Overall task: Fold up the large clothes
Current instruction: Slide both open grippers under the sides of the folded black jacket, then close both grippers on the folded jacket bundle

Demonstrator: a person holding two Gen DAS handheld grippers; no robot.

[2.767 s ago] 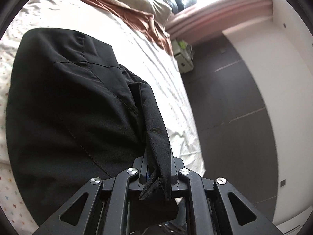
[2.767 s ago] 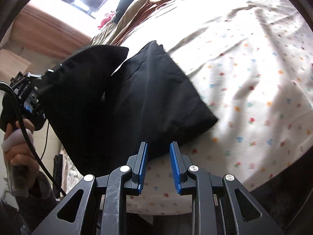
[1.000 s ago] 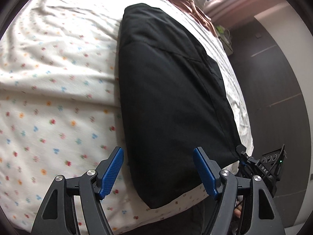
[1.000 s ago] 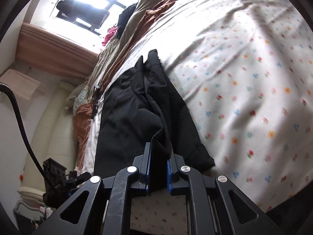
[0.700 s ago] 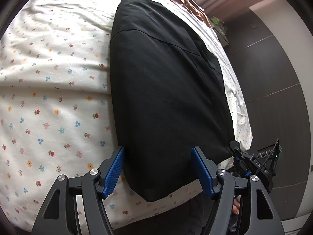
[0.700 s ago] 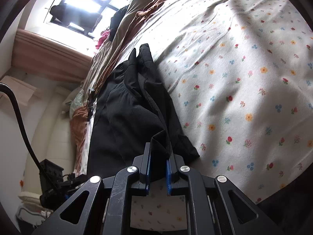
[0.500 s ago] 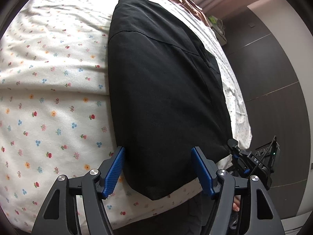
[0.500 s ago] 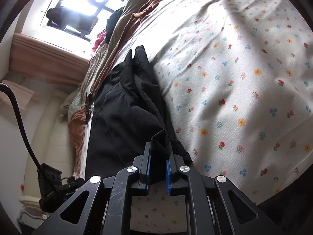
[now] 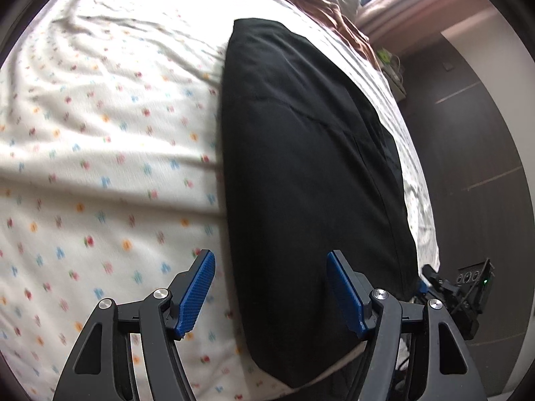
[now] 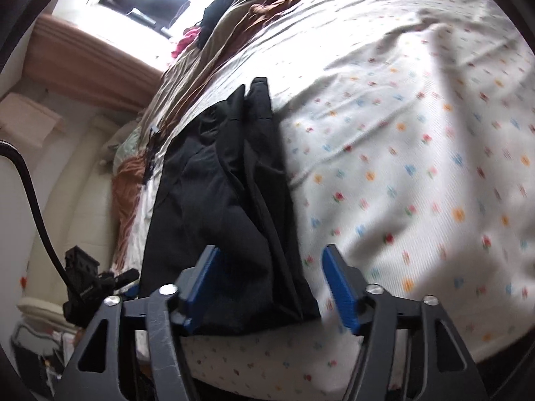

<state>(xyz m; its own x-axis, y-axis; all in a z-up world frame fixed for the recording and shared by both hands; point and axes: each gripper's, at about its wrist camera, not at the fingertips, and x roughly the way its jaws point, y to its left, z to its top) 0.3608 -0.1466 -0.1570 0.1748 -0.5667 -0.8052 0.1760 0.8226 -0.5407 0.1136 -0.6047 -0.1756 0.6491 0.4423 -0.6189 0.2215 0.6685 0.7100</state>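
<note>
A black garment (image 9: pixel 307 173) lies folded in a long strip on the flowered bedsheet (image 9: pixel 100 153), near the bed's edge. It also shows in the right wrist view (image 10: pixel 230 207), with some wrinkles along its length. My left gripper (image 9: pixel 271 287) is open and empty, just above the near end of the garment. My right gripper (image 10: pixel 271 284) is open and empty, over the garment's near corner. The other gripper shows at the edge of each view, in the left wrist view (image 9: pixel 458 294) and in the right wrist view (image 10: pixel 90 284).
A brown and beige blanket (image 10: pixel 234 30) with dark clothes is heaped at the far end of the bed. A wooden headboard (image 9: pixel 418 6) stands behind it. A dark floor (image 9: pixel 468 153) and white wall run beside the bed. A black cable (image 10: pixel 30 193) hangs at the left.
My right gripper has opened and let go of the garment's corner, which now lies on the bed. My left gripper stayed open and drew back slightly.
</note>
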